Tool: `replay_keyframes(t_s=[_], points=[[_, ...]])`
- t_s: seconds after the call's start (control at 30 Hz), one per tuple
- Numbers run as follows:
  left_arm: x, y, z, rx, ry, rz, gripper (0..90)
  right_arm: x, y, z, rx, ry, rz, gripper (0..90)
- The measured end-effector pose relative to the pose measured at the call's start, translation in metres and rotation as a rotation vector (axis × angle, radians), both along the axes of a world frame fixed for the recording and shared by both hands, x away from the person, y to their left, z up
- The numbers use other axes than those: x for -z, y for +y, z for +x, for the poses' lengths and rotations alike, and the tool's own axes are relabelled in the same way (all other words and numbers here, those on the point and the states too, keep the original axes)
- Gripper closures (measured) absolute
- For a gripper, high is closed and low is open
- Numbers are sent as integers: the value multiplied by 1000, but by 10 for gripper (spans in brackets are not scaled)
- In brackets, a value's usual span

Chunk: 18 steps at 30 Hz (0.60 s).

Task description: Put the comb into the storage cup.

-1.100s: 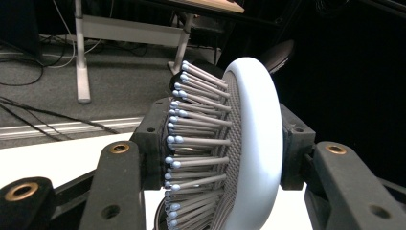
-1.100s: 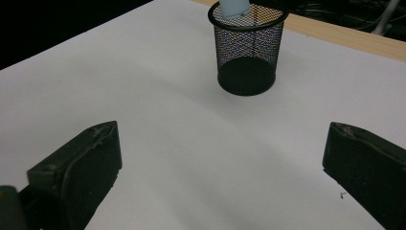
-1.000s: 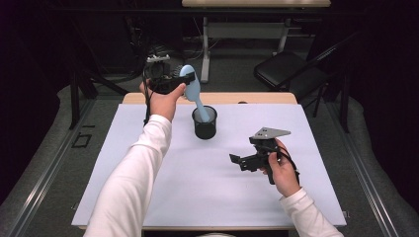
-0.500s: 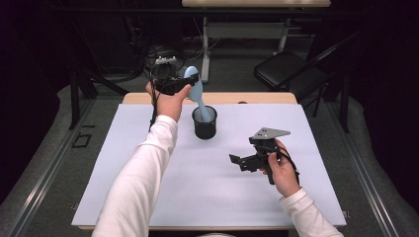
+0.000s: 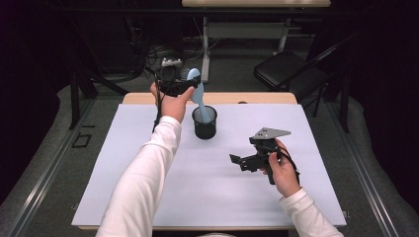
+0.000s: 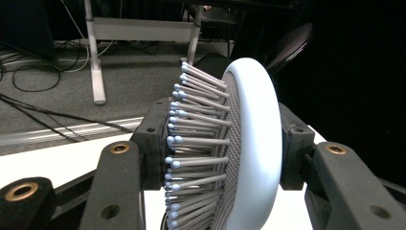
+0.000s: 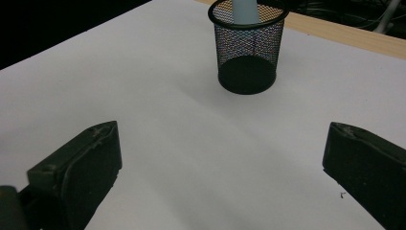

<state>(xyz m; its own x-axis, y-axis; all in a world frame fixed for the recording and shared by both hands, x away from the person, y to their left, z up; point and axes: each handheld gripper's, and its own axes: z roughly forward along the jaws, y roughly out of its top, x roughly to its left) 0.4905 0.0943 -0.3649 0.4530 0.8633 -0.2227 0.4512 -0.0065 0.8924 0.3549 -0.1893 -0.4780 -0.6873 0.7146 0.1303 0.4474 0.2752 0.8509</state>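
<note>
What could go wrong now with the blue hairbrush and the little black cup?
The left claw is shut on the bristly head of the pale blue plastic hairbrush, whose handle sits tilted inside the small black wire-mesh cup. If the brush gets pushed sideways, the light cup could tip over. The bristles bend, so the brush might also slip or twist in the claw. The open right claw rests apart from the cup and isn't steadying it.

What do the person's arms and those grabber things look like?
Both arms wear long white sleeves. The left gripper and right gripper are black, each with two chunky jaws. Brass-coloured rings sit in the left one's jaws. The right one carries a grey three-cornered plate and a black cable.
</note>
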Motion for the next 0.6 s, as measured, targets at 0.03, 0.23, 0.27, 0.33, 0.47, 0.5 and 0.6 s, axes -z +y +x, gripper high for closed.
replay_keyframes(t_s=[0.03, 0.23, 0.27, 0.33, 0.47, 0.5, 0.6], points=[[1, 0, 0, -2, 1, 2, 497, 0, 0, 0, 0, 0, 0, 0], [3, -2, 1, -4, 3, 15, 497, 0, 0, 0, 0, -3, 1, 0], [4, -2, 2, -4, 3, 13, 497, 0, 0, 0, 0, -2, 1, 0], [5, -3, 2, -5, 8, 13, 497, 0, 0, 0, 0, -3, 0, 0], [8, -4, 3, -4, 15, 25, 497, 0, 0, 0, -1, -1, -1, 0], [8, -5, 3, -4, 15, 25, 497, 0, 0, 0, 0, -1, -2, 0], [10, -6, 3, -1, 18, 31, 497, 0, 0, 0, -1, -2, -2, 0]])
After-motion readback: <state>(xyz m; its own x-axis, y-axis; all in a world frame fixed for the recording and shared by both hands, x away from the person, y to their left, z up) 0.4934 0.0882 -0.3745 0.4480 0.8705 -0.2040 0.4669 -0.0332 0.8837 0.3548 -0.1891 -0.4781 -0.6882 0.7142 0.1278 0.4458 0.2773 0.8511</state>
